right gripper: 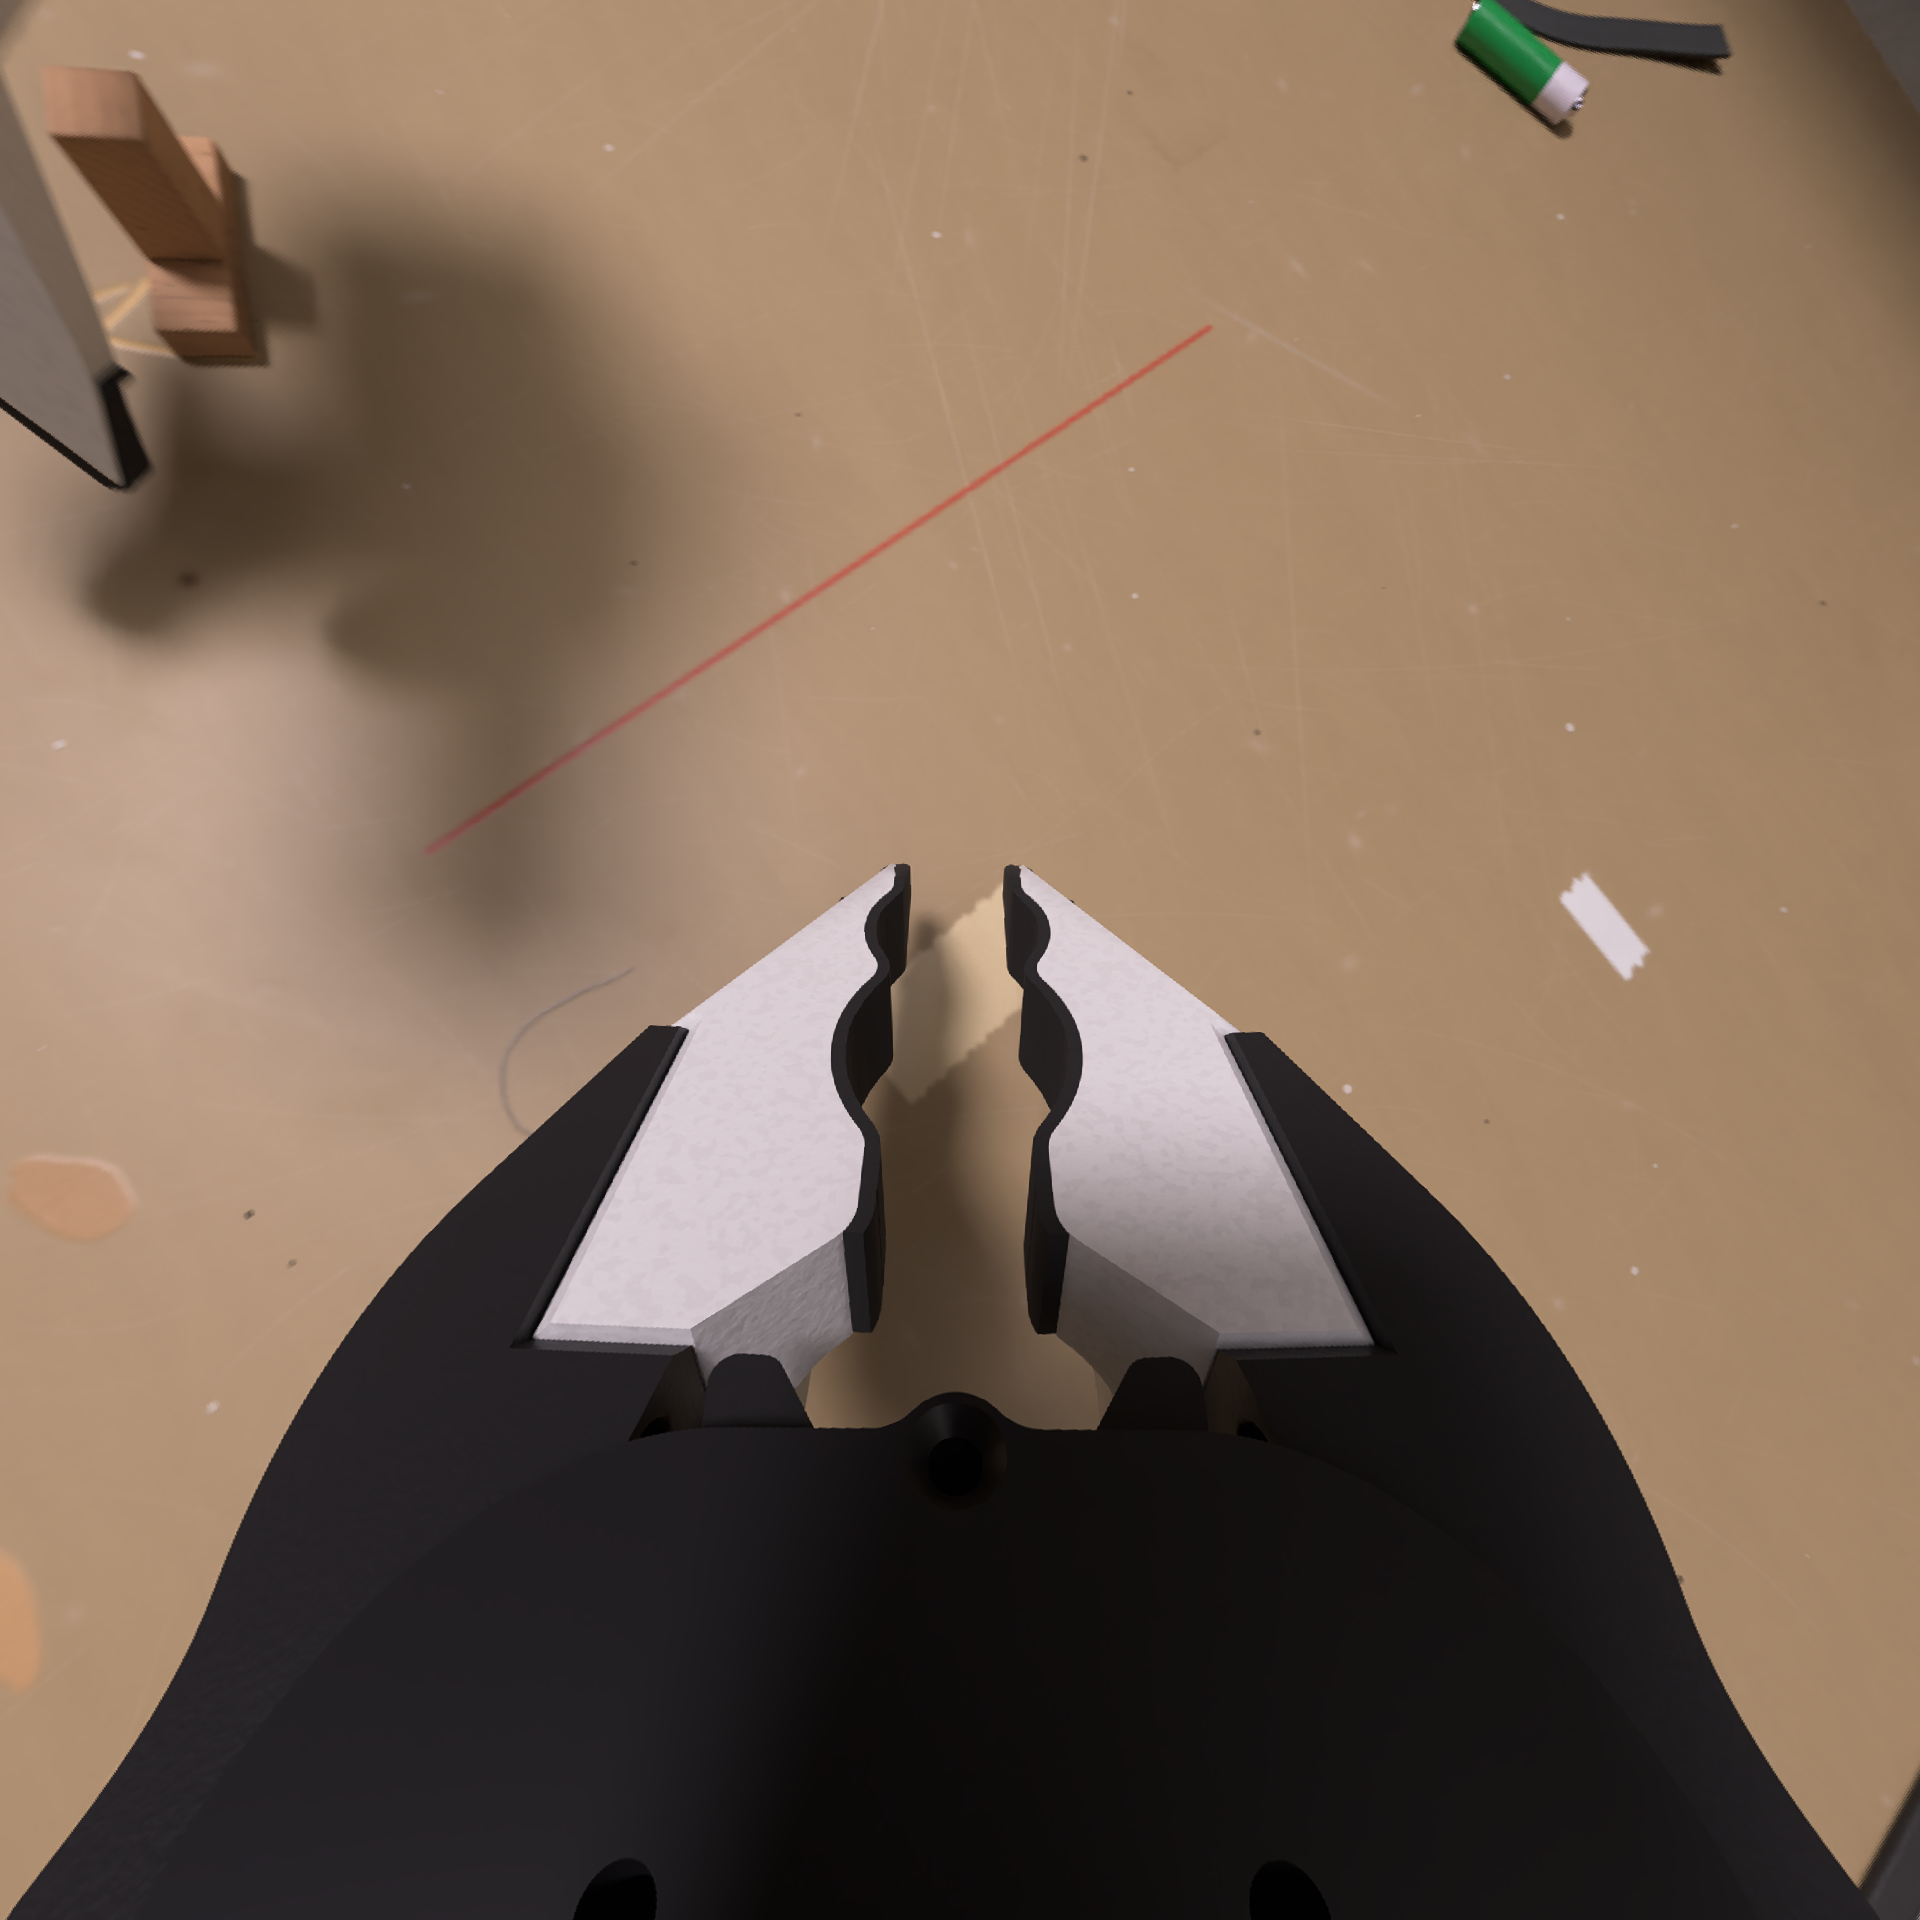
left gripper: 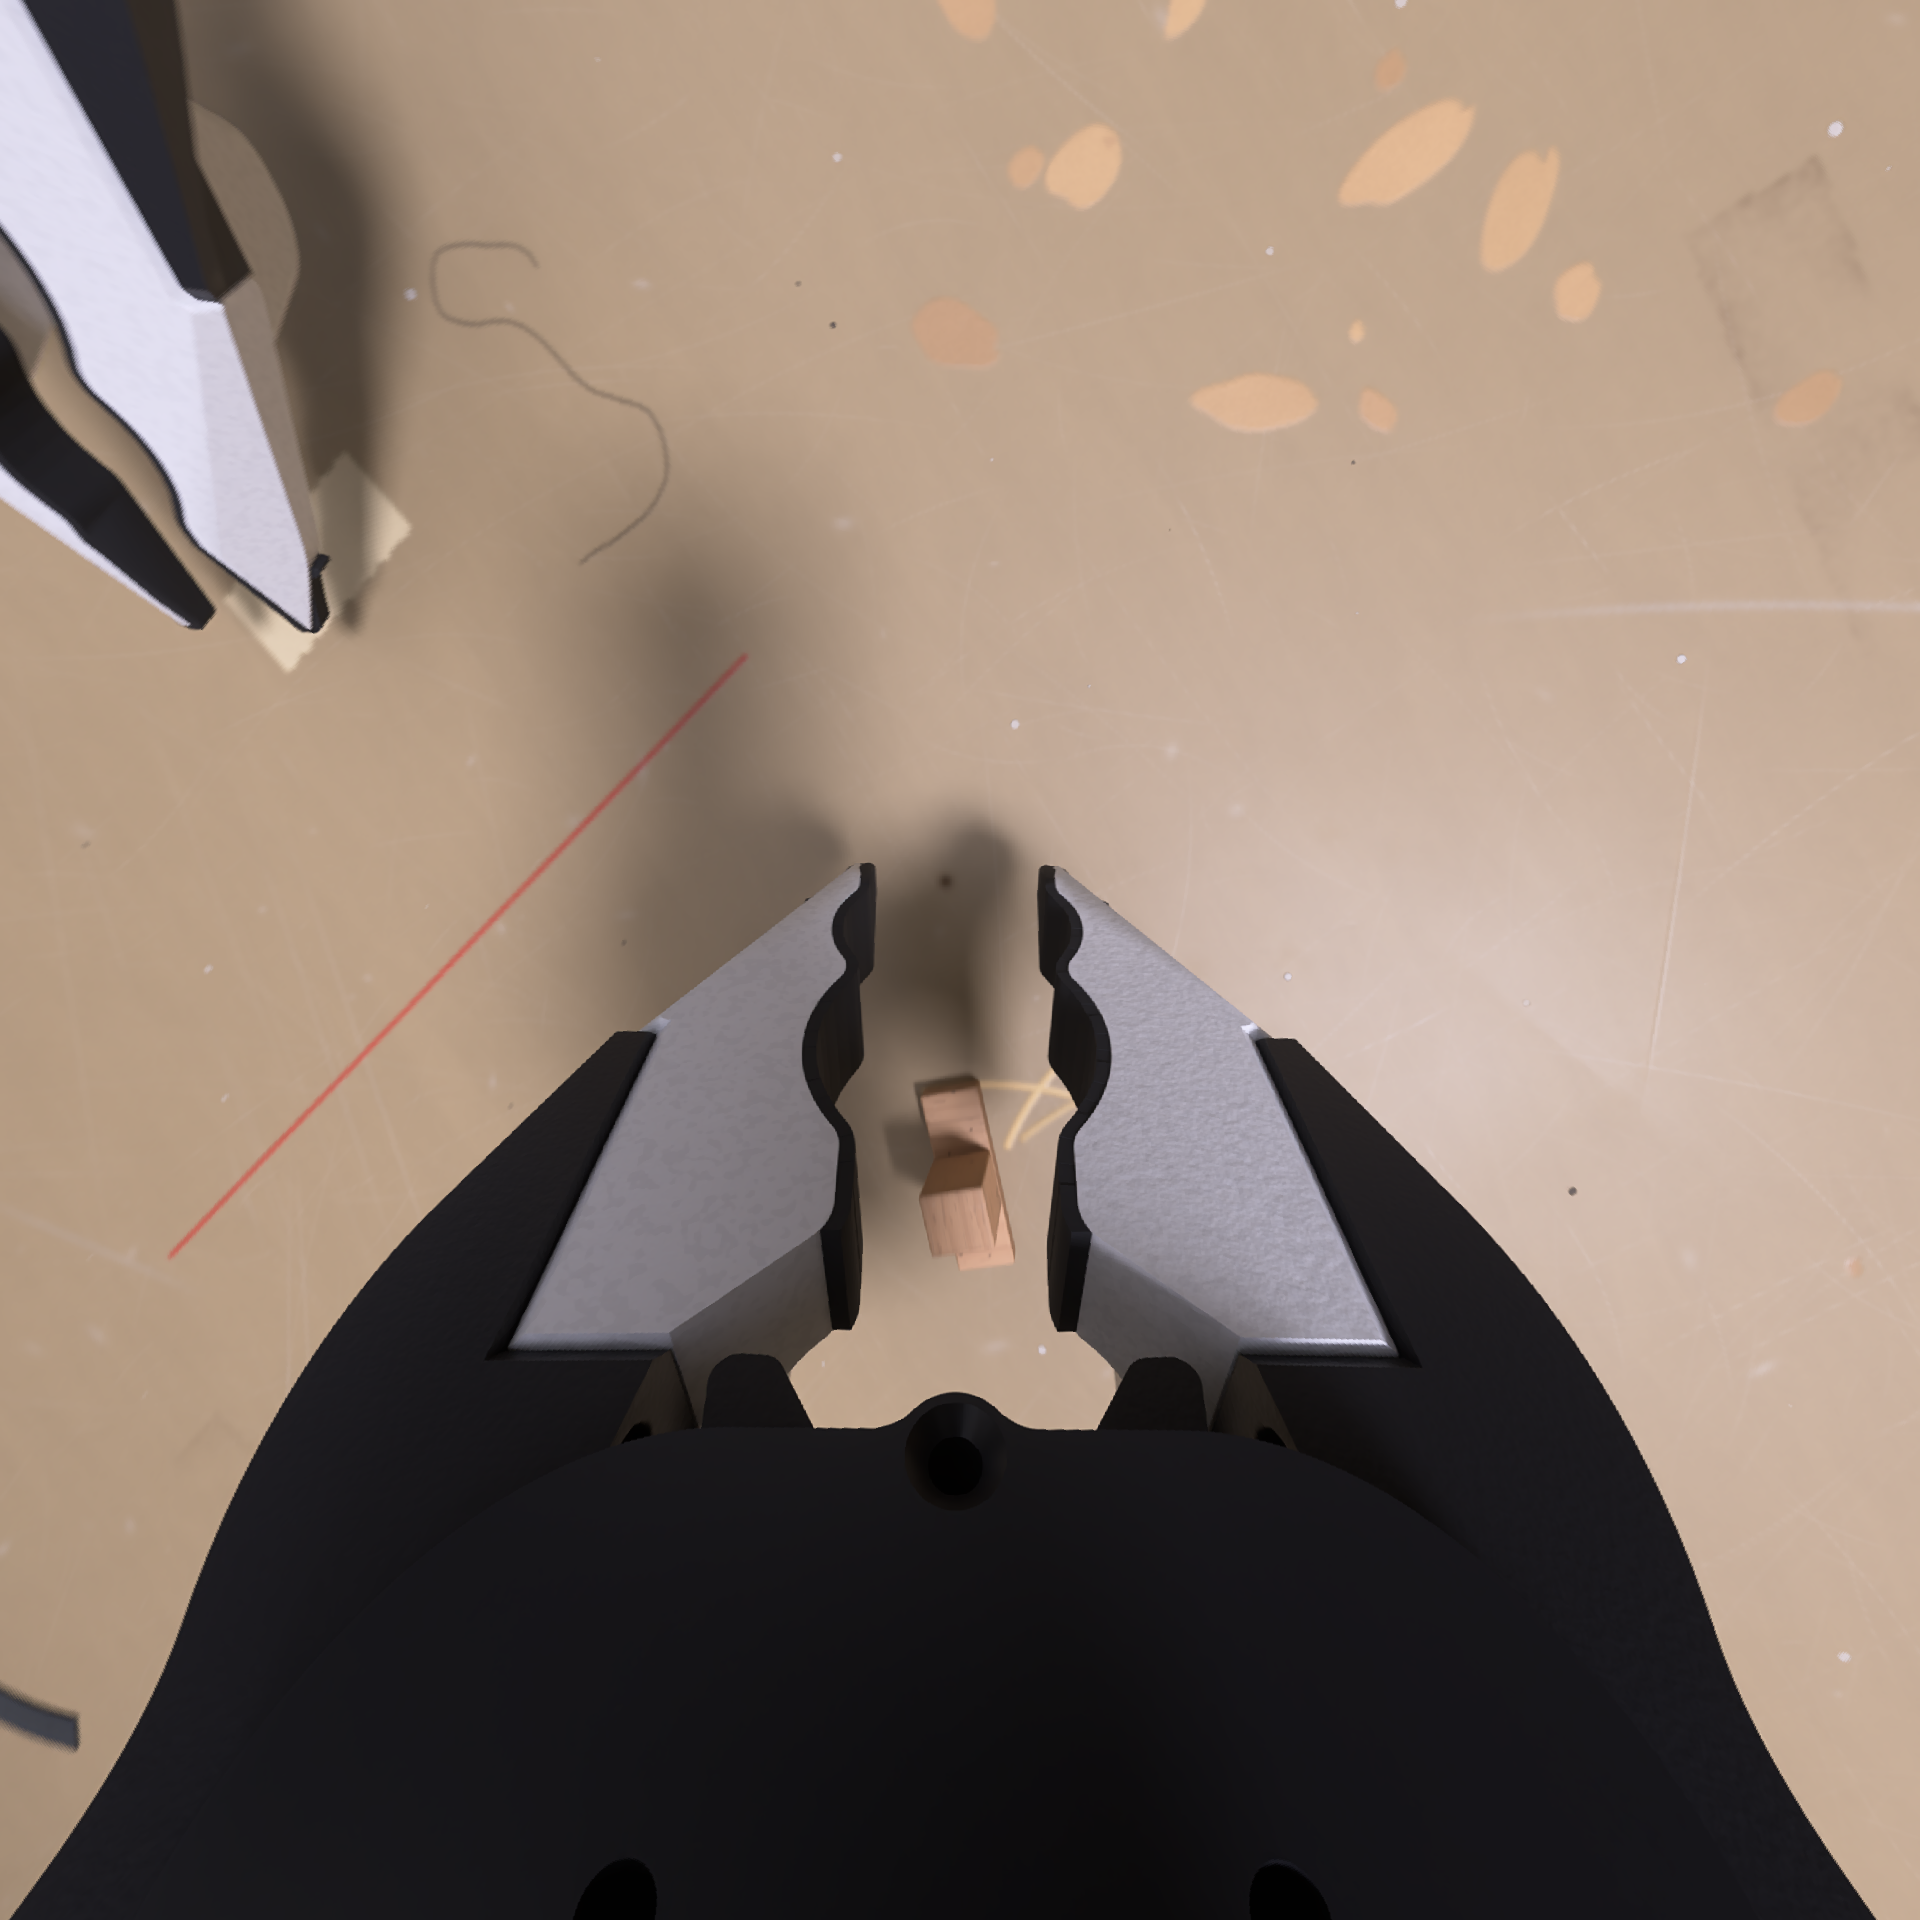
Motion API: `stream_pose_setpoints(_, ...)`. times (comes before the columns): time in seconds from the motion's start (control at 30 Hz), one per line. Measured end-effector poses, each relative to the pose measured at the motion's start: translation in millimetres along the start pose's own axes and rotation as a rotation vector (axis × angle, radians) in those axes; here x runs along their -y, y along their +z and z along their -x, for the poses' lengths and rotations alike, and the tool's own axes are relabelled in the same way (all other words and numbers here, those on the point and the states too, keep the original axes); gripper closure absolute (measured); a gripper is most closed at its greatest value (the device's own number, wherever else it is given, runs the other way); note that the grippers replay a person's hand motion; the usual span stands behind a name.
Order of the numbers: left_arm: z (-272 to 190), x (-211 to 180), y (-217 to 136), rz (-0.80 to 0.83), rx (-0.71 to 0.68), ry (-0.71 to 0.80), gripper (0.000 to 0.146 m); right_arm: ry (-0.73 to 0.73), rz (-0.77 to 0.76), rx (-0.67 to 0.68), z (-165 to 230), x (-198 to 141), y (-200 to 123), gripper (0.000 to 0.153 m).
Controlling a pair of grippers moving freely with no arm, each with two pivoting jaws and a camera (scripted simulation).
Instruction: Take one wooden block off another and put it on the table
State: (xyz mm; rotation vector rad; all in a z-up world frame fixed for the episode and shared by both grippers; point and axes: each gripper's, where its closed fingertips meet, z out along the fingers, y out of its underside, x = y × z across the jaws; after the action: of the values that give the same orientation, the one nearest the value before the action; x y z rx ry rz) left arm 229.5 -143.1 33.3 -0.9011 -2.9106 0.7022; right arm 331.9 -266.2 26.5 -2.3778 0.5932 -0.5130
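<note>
Two small wooden blocks (left gripper: 961, 1174) sit stacked on the tan table (left gripper: 1351, 831). In the left wrist view they show far below, between my left fingers. My left gripper (left gripper: 956, 878) is open, empty and well above them. In the right wrist view the long top block (right gripper: 135, 166) lies tilted across the lower block (right gripper: 208, 312) at the upper left, with one left finger (right gripper: 52, 312) beside it. My right gripper (right gripper: 956, 878) is open with a narrow gap, empty, off to the side over a pale tape patch (right gripper: 956, 997). It also shows in the left wrist view (left gripper: 260, 613).
A thin red line (right gripper: 831, 582) crosses the table between the grippers. A green and white cylinder (right gripper: 1522, 68) and a black strip (right gripper: 1621, 36) lie far off. A white tape scrap (right gripper: 1605, 925) and orange paint spots (left gripper: 1403, 156) mark the surface.
</note>
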Motion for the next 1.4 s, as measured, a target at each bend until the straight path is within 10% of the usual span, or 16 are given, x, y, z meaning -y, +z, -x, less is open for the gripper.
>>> stream_pose_setpoints(0.7, 17, -37, -77, 0.032, 0.216, -0.13, 0.098, -0.02, 0.063, -0.023, -8, -12, -1, 0.145)
stream_pose_setpoints(1.4, -1, -72, -30, 0.173, 0.101, -0.215, 0.121, -0.155, -0.074, 0.087, 50, 46, -11, 0.131)
